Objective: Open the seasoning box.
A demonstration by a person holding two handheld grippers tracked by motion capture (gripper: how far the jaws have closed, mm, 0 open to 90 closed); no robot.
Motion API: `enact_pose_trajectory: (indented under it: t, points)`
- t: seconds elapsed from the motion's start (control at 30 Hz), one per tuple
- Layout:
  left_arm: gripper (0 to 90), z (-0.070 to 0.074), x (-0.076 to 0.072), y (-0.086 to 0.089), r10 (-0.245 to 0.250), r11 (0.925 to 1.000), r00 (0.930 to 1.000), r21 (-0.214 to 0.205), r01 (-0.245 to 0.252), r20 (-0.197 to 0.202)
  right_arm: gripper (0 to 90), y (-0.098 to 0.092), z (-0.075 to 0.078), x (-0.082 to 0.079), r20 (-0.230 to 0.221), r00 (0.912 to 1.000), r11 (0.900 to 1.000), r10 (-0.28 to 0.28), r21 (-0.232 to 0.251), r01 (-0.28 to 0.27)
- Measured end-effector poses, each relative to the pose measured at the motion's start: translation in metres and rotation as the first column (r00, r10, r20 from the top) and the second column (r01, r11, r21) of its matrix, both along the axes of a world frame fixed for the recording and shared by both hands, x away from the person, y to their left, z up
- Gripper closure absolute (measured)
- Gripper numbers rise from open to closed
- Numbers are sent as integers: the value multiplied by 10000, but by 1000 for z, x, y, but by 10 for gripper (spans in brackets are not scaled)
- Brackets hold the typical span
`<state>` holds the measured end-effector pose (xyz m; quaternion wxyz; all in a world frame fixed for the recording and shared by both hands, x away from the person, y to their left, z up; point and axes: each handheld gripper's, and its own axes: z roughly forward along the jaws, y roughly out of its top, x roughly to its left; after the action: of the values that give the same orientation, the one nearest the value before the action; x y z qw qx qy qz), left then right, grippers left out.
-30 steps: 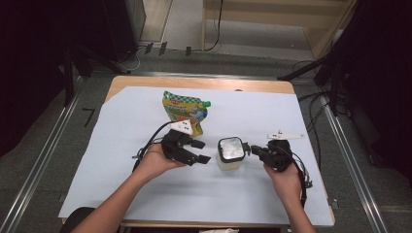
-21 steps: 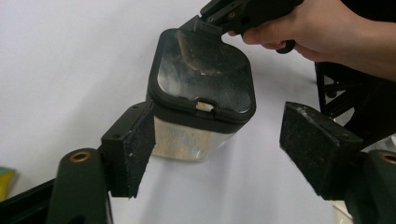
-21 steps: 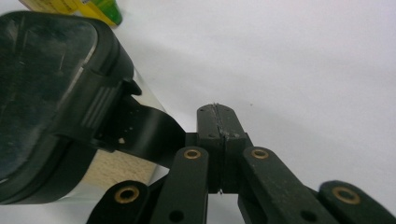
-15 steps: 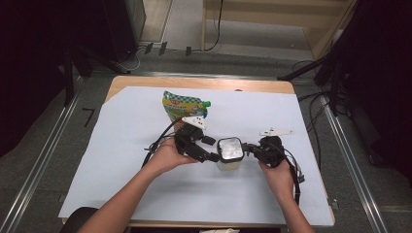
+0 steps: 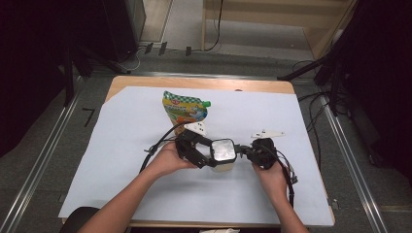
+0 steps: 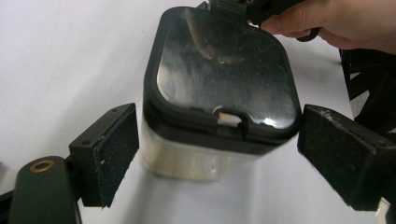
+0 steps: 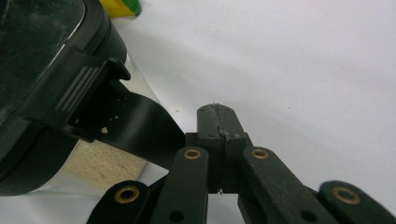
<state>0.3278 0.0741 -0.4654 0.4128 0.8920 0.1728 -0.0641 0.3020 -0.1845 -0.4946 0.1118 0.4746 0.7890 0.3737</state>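
Black-lidded clear container (image 5: 222, 154) sits mid-sheet just below the snack pouch (image 5: 184, 108), lid on; your left gripper (image 6: 219, 154) has just been spreading its jaws, which flank the container without touching. Your right gripper (image 7: 218, 122), jaws pressed together, appears to pinch the lid's black strap (image 7: 140, 128); its view reveals pale granules (image 7: 100, 163) inside.

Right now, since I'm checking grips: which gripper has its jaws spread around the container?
The left gripper: its pads flank the black-lidded container without touching. The right gripper is shut.
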Motion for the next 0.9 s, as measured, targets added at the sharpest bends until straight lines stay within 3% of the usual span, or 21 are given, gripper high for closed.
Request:
enact_pose_trajectory:
  t: [0.13,0.43,0.9]
  points:
    - [132,-5,-3,-3,-144,9984,9991,554,122,402,900,4,0,-2,47,10000,10000,73,22,-73]
    - [139,-7,-7,-7,-7,9991,9952,414,-34,979,900,5,-1,-2,68,10000,10000,69,-8,-69]
    - [142,0,-8,-5,95,9997,9952,236,-119,977,900,7,0,-4,110,9999,9999,128,45,-129]
